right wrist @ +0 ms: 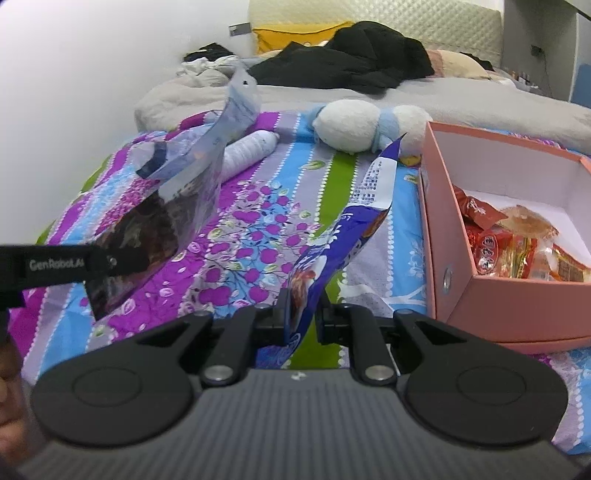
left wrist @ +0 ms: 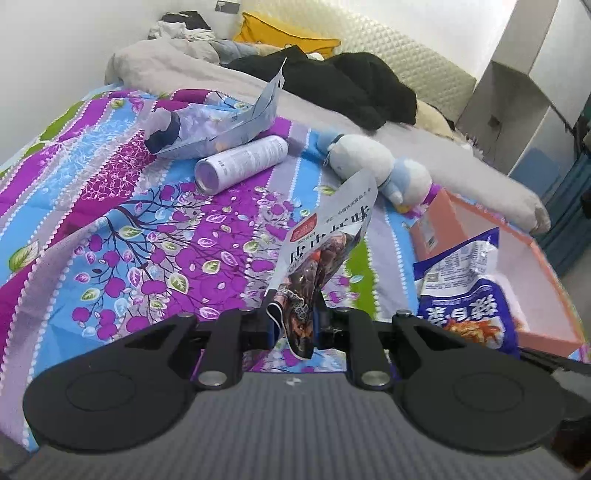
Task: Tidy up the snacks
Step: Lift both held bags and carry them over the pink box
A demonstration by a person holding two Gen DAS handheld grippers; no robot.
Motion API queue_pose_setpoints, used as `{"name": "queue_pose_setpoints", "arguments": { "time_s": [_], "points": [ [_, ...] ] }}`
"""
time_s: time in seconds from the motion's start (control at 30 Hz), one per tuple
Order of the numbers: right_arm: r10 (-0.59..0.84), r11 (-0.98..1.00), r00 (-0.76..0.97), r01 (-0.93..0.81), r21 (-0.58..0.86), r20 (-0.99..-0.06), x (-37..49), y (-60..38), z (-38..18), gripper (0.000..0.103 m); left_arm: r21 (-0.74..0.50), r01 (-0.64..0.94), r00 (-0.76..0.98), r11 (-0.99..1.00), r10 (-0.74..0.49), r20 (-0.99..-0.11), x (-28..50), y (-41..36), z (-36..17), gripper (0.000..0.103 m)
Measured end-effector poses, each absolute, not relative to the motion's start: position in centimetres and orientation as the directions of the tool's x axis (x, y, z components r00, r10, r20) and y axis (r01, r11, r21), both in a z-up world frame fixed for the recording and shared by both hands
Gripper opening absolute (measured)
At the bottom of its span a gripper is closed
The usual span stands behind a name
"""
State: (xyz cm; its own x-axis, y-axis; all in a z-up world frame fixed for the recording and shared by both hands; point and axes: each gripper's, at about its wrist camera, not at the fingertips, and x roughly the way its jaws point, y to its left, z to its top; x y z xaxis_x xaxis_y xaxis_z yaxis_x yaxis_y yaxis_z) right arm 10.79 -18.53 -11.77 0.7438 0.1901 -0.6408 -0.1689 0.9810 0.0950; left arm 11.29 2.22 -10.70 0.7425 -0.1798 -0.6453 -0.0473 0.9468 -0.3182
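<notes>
My left gripper (left wrist: pixel 293 325) is shut on a grey snack pouch (left wrist: pixel 325 243) with a dark food picture, held above the flowery bedspread. The same pouch (right wrist: pixel 147 236) shows at the left of the right wrist view, in the left gripper (right wrist: pixel 122 264). My right gripper (right wrist: pixel 301 321) is shut on a blue and white snack bag (right wrist: pixel 354 221), which also shows at the right of the left wrist view (left wrist: pixel 461 288). A pink box (right wrist: pixel 491 306) to the right holds several red and orange snack packets (right wrist: pixel 509 247). Another pale blue pouch (left wrist: pixel 207 125) lies farther back on the bed.
A white cylinder can (left wrist: pixel 240 162) lies beside the pale blue pouch. A white and blue plush toy (left wrist: pixel 376 166) lies behind the box. Black clothes (left wrist: pixel 351 85), a yellow pillow (left wrist: pixel 280 33) and a grey blanket (left wrist: pixel 177 62) are at the head of the bed.
</notes>
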Motion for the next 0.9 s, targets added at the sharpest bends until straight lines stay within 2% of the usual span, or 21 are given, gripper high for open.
{"name": "queue_pose_setpoints", "arguments": {
  "time_s": [0.37,0.73,0.9],
  "points": [
    [0.165,0.986,0.798,-0.154,0.069,-0.579,9.3,-20.6,-7.6,0.016,-0.335,0.010,0.765,0.942,-0.223,-0.604,10.7,-0.2,-7.5,0.020],
    [0.069,0.998,0.842,-0.053,0.044,-0.536,6.3,-25.7,-4.7,0.016,-0.383,0.146,0.764,0.912,-0.350,-0.542,10.6,-6.0,-4.5,0.020],
    [0.009,0.998,0.845,0.022,0.051,-0.535,4.9,-28.4,-4.3,0.016,-0.396,0.205,0.737,0.895,-0.407,-0.540,11.3,-8.8,-4.1,0.020]
  ]
}}
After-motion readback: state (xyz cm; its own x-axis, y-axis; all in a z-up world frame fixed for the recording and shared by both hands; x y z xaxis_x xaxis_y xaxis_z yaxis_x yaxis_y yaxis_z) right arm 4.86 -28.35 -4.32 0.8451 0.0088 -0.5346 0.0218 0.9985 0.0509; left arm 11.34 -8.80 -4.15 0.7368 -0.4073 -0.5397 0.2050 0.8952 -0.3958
